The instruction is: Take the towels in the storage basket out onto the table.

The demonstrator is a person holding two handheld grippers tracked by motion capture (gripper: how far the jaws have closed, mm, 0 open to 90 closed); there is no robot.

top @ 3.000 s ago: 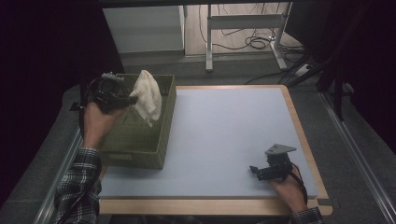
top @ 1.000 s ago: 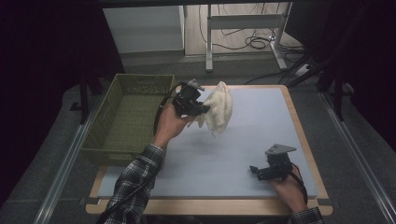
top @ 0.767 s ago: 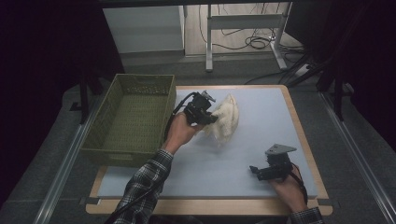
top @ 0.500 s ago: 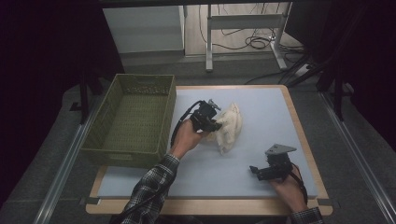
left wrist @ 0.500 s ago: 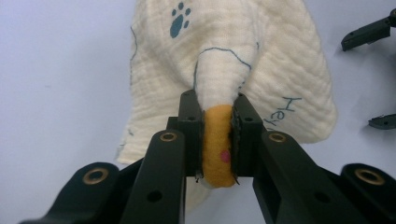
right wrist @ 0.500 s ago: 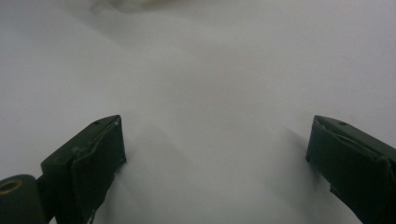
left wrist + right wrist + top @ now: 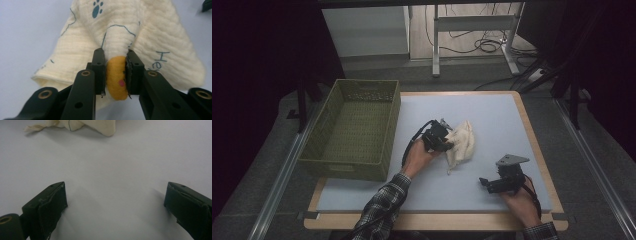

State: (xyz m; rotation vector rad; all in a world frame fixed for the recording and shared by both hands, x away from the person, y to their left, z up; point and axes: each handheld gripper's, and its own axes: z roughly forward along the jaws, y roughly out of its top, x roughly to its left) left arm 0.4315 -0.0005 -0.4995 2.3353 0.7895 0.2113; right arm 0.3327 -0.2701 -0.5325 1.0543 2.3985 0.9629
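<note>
While the cream cloth (image 7: 462, 144) lies on the pale blue table top (image 7: 492, 112), its long side runs from the far end near your left gripper (image 7: 439, 141) back toward you, tipped a little to one side, and a thin corner of it trails off at the near end. The cloth sits about in the middle of the table, to the right of the green basket (image 7: 354, 131) and well apart from it. It is soft and crinkly, bunched up in folds, not laid flat. In the left gripper view you can see blue line drawings on the cloth (image 7: 155, 42), a small blue paw print and some blue letters. A fuzzy orange bit with a pink dot (image 7: 116, 77) sits at the gathered part. Your left gripper (image 7: 114, 75) has its jaws close together around that orange bit, and the pads press on it from both sides; the jaws have just been opening a little, with the cloth between them. Your right gripper (image 7: 499, 183) rests low by the near right side of the table, apart from the cloth. In the right gripper view its jaws stand wide apart with only bare table between them, and the right gripper (image 7: 115, 202) holds nothing.
</note>
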